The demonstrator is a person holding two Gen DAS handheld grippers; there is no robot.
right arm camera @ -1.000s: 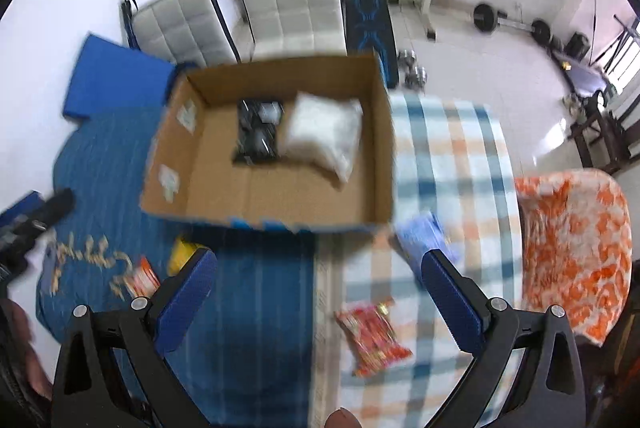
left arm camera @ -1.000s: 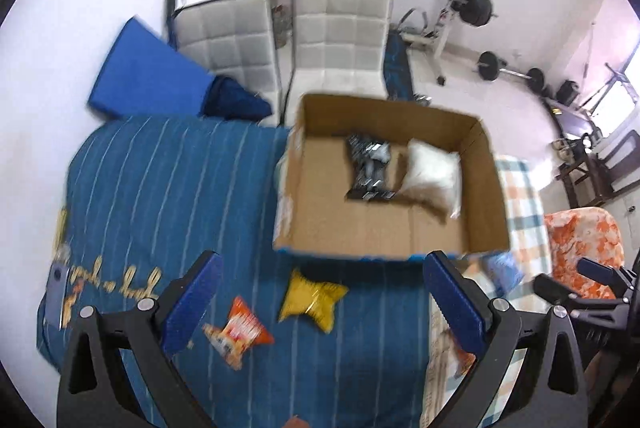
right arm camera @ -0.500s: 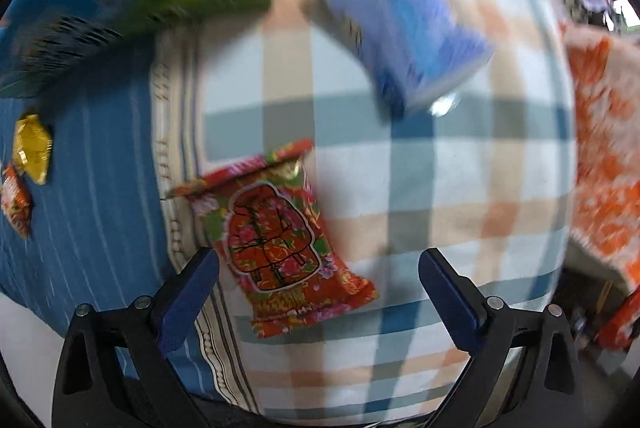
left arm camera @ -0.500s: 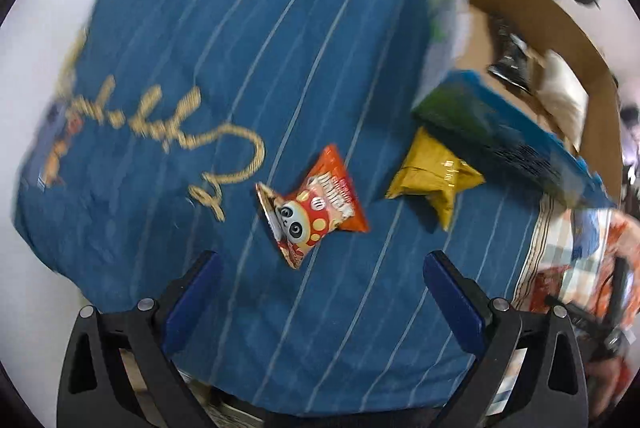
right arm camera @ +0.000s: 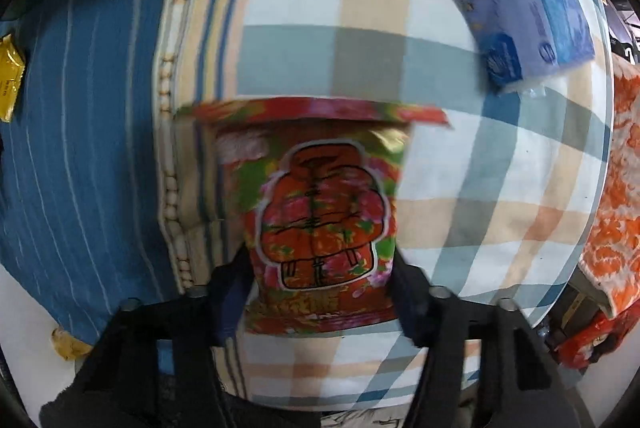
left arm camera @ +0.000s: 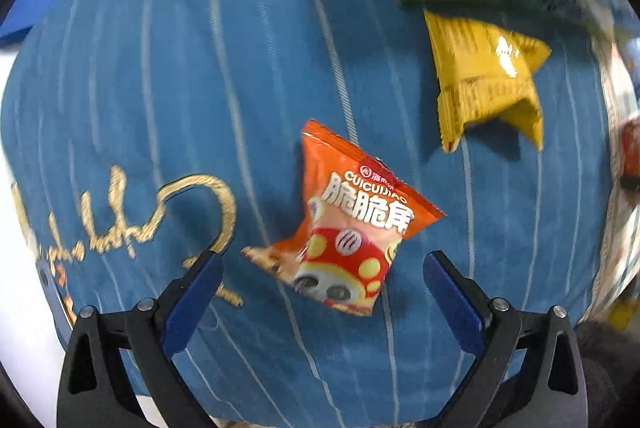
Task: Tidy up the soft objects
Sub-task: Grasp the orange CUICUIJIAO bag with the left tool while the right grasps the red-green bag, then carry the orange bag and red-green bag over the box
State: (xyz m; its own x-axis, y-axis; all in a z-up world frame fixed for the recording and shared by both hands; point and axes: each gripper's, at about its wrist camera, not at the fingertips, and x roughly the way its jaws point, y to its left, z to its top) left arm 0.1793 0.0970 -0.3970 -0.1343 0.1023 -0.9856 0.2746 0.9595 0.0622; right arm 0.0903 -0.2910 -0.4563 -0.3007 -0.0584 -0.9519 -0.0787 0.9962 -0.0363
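while the right claw has just closed onto the red floral packet, the left claw hangs wide open over the orange snack bag.

Blue cloth with thin pale stripes and gold script embroidery covers the left side of the surface. A plaid blanket in white, peach and grey-blue lies beside it, its beaded trim edge overlapping the blue cloth. Orange-and-white patterned fabric sits off the plaid's right edge. Background beyond is too blurred to read.
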